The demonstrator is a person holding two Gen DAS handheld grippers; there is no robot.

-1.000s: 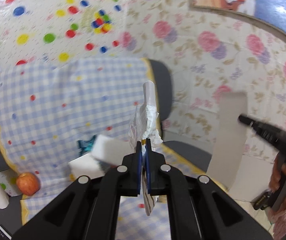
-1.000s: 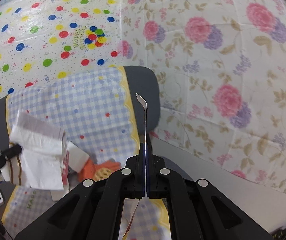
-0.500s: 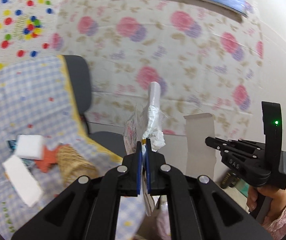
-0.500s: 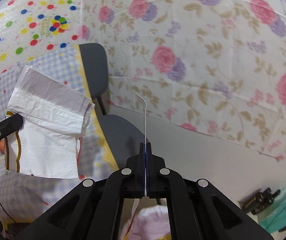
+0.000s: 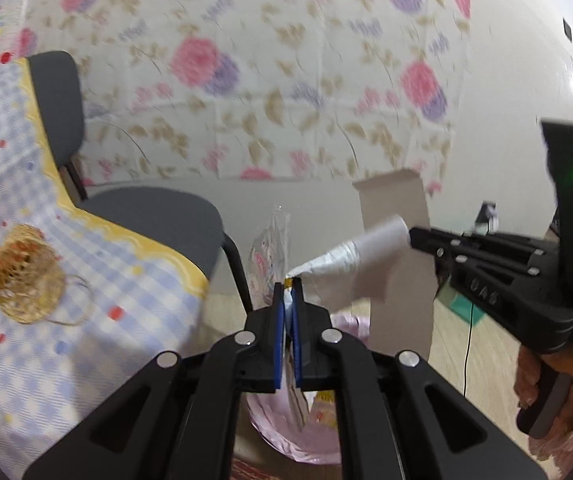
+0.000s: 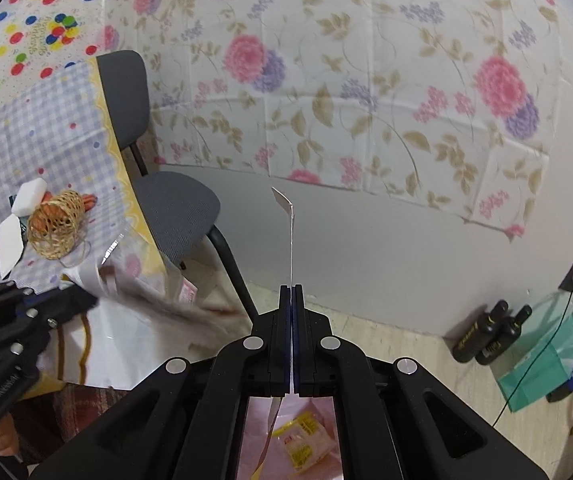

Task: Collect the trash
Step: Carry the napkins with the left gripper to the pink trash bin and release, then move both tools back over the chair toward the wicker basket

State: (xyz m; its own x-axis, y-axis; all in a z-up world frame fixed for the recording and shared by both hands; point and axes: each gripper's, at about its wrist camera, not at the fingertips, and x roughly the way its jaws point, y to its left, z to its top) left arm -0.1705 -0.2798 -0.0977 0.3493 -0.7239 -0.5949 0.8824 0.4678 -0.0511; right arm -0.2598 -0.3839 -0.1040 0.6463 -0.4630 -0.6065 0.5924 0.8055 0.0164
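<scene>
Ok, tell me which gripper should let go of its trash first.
Right, probably. The right gripper holds a card strip that hangs straight over the pink bin liner, which shows directly beneath it. The left gripper is also over the liner, but its white plastic bag trails sideways.

My left camera looking along my left claw (image 5: 286, 292) past the table (image 5: 86, 300) edge, right camera along my right claw (image 6: 291, 292), both close, facing the floral wall (image 6: 366, 100), sharing the grey chair (image 5: 158, 212)
</scene>
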